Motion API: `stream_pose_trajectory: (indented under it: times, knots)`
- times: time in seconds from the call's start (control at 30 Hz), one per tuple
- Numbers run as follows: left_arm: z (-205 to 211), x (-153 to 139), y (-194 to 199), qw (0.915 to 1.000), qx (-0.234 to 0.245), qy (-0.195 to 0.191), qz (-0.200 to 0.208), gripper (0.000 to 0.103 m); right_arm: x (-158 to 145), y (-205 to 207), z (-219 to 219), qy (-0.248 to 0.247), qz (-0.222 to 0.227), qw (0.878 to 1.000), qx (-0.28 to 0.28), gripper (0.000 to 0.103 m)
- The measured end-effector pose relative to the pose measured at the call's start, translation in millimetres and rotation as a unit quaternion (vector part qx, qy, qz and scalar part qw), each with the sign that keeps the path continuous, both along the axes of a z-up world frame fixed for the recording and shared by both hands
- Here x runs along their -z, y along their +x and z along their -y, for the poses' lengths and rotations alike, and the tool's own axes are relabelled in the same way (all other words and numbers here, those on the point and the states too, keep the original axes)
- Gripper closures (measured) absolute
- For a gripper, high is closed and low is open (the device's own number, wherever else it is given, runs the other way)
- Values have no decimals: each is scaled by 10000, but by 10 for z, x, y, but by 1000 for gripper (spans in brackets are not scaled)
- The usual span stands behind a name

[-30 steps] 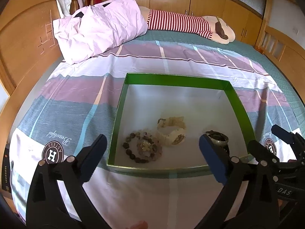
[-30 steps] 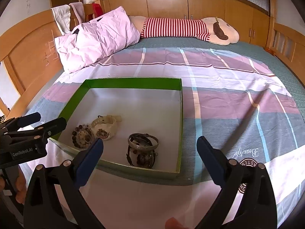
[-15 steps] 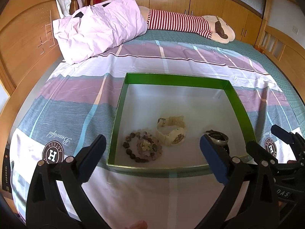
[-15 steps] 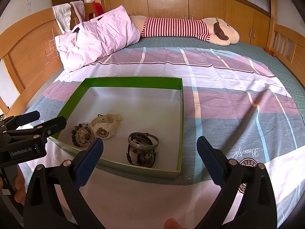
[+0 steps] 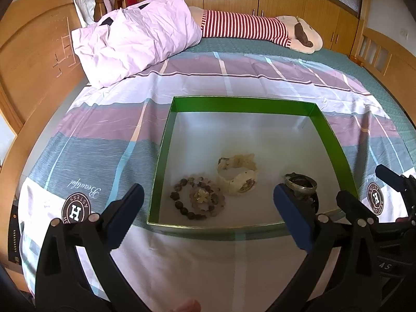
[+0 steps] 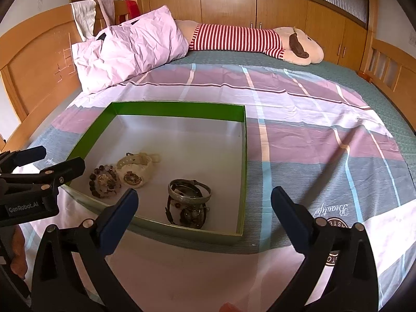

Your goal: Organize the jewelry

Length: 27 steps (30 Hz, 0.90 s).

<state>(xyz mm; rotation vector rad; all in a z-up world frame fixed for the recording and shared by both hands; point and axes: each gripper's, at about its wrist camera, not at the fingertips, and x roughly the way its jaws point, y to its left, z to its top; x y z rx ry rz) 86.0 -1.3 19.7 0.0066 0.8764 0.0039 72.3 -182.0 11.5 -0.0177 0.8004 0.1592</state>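
A shallow green-walled box (image 5: 161,156) (image 6: 245,156) with a pale floor lies on the bed. Inside it, near the front, lie a dark bead bracelet (image 5: 197,200) (image 6: 104,180), a cream watch (image 5: 238,178) (image 6: 135,170) and a stack of dark metal bangles (image 5: 301,188) (image 6: 188,202). My left gripper (image 5: 208,208) hovers open just before the box's front wall, empty. My right gripper (image 6: 202,208) is open too, empty, its fingertips above the front right part of the box on either side of the bangles.
A striped sheet (image 6: 299,119) covers the bed. At the far end lie a pink pillow (image 5: 135,44) and a long plush toy in red stripes (image 6: 247,39). A wooden headboard (image 5: 33,59) stands at the left, with wooden cupboards behind.
Both grippers have drawn back slightly from the box; the jewelry has not moved.
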Motion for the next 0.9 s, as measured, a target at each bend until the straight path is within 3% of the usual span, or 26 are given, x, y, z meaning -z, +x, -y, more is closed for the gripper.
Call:
stream_pose_trajectory:
  times: [0.9]
  knots:
    - [-24,0,16,9997,26,-197,-107,2,34,-7,-37,-23,-30,10000,-36,1]
